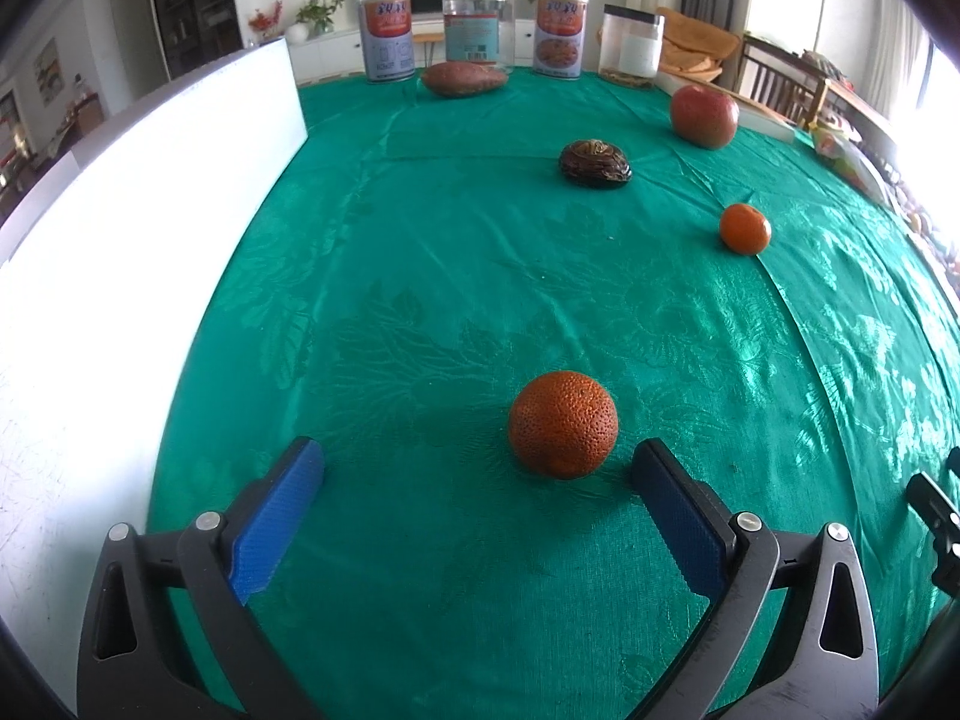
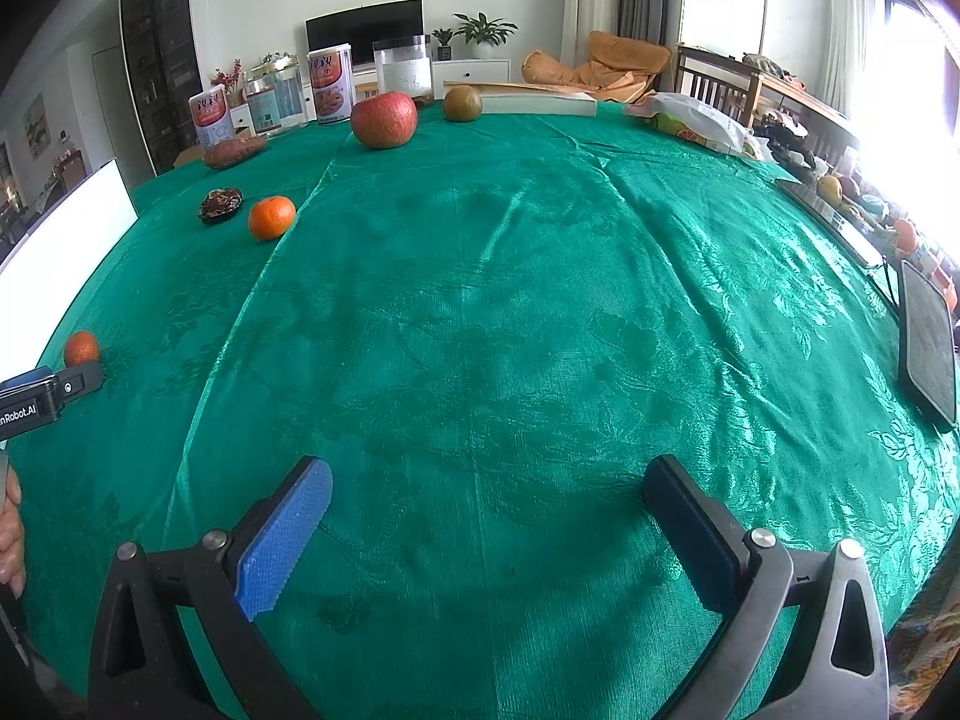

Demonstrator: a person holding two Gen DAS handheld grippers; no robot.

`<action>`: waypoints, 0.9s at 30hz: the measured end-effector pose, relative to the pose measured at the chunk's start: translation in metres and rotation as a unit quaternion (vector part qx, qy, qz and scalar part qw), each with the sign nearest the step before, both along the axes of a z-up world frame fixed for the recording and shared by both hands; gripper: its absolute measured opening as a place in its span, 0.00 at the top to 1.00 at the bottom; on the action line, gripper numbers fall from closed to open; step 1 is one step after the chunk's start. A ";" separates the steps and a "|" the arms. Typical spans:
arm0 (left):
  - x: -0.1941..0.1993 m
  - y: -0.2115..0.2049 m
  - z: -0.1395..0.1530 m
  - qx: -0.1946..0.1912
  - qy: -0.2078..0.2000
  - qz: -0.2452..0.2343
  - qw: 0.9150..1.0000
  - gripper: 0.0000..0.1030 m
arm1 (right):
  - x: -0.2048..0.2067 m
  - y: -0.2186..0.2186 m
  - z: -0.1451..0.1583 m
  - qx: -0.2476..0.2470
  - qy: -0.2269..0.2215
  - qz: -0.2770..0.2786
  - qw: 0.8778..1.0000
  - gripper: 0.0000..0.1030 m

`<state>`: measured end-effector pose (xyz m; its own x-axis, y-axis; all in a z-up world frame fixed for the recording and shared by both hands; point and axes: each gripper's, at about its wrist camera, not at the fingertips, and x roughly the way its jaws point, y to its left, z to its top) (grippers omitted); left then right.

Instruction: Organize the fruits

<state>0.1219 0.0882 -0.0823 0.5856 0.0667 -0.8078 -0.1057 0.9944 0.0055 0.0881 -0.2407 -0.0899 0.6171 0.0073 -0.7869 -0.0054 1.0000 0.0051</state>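
A rough-skinned orange [image 1: 563,423] [image 2: 81,348] rests on the green tablecloth [image 1: 456,252] just ahead of my left gripper [image 1: 477,459], nearer its right finger and touching neither pad; the jaws stand wide apart. Farther off lie a small tangerine [image 1: 744,228] [image 2: 271,217], a dark wrinkled fruit [image 1: 594,162] [image 2: 220,204], a red apple [image 1: 704,117] [image 2: 384,119] and a sweet potato [image 1: 463,79] [image 2: 234,152]. A brownish-green round fruit [image 2: 462,102] sits at the far edge. My right gripper [image 2: 487,477] is open over bare cloth.
A white board [image 1: 120,228] [image 2: 60,252] stands along the left. Cans and clear jars [image 1: 477,27] line the far edge beside a flat white box [image 2: 540,102]. A plastic bag [image 2: 696,120] and a dark tablet [image 2: 930,348] lie at the right.
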 end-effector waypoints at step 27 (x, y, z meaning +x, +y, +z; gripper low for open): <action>0.001 0.000 0.000 -0.002 0.000 -0.001 1.000 0.01 | 0.341 0.109 0.014 -0.054 0.050 0.088 0.993 0.01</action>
<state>0.1226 0.0881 -0.0824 0.5854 0.0624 -0.8084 -0.1037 0.9946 0.0017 0.4289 -0.1313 -0.0756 0.5323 0.0206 -0.8463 -0.1849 0.9784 -0.0924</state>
